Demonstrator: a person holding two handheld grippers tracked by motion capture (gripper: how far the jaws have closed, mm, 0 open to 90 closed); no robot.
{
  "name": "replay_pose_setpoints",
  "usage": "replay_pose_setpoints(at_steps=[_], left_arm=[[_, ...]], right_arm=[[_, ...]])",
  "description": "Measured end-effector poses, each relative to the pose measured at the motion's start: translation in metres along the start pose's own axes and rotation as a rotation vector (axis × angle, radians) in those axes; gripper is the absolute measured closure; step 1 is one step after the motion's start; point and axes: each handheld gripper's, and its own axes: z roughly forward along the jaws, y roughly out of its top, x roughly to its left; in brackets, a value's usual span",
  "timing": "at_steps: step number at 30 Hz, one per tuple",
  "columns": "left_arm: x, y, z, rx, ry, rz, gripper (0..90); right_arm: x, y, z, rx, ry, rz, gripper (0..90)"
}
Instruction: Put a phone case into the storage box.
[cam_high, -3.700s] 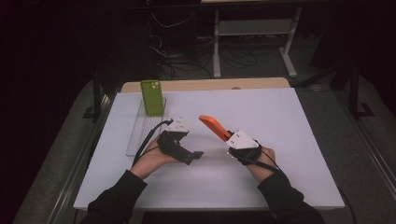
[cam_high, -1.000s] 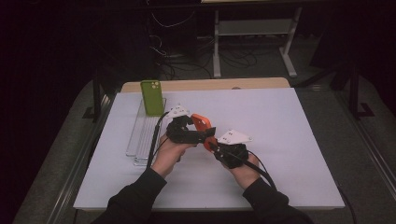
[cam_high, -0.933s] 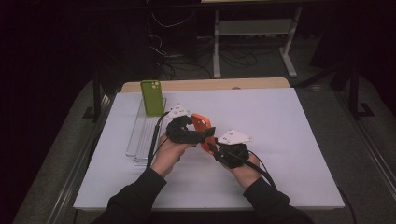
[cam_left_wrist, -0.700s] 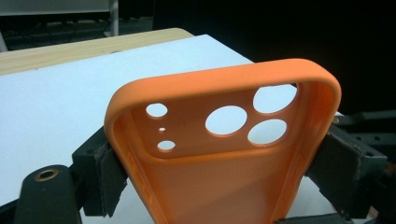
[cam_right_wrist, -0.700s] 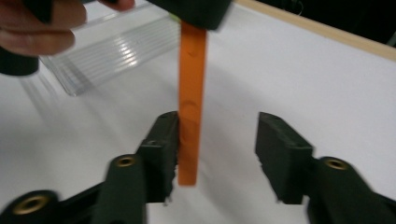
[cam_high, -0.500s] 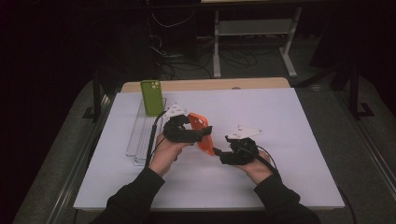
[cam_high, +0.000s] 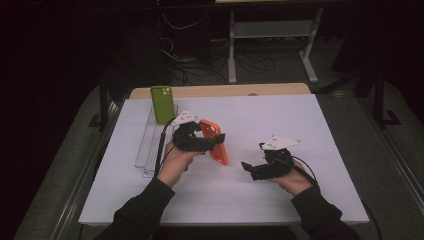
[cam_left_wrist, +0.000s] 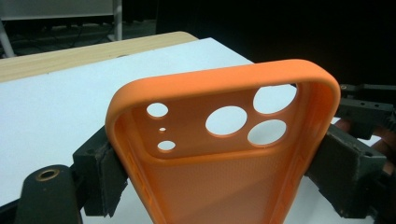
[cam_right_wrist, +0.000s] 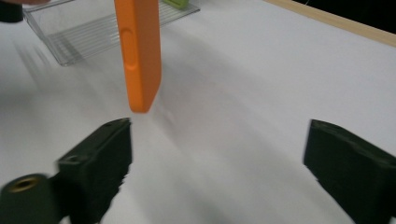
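Observation:
An orange phone case stands on edge above the white table, camera cut-outs away from the person. My left gripper is shut on it, one pad on each long side. In the left gripper view the case sits squeezed between the left gripper's black pads. My right gripper is a short way right of the case, its jaws just opened wide with nothing between them. In the right gripper view the case hangs ahead and left of the right gripper.
A green phone stands upright at the far end of a clear plastic rack on the left of the white table. A wooden strip runs along the far edge. The rack lies beyond the case.
My right gripper opened, came off the orange case and drew away to the right. The left gripper stayed where it was, still clamped on the case.

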Motion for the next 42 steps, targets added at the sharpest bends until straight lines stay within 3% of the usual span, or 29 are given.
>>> replay_pose_setpoints(at_steps=[2,10,17,24,31,42], left_arm=[[0.000,0.002,-0.002,-0.003,0.003,0.004,15.1],[0.005,0.013,-0.011,-0.005,0.014,0.031,15.1],[0.010,0.026,-0.022,-0.038,0.024,0.036,15.1],[0.020,0.039,-0.030,-0.054,0.033,0.039,15.1],[0.032,0.058,-0.043,-0.072,0.090,0.066,15.1],[0.069,0.076,-0.057,-0.077,0.265,0.080,15.0]], right_arm=[[-0.003,-0.004,-0.002,0.006,0.006,0.004,0.2],[-0.014,-0.025,-0.014,0.008,-0.001,0.015,0.0],[-0.020,-0.039,-0.025,0.007,-0.008,0.016,0.0],[-0.021,-0.048,-0.027,0.019,0.022,0.016,0.0],[-0.021,-0.051,-0.027,0.023,0.018,0.012,0.0],[-0.021,-0.052,-0.026,0.030,0.009,0.014,0.0]])
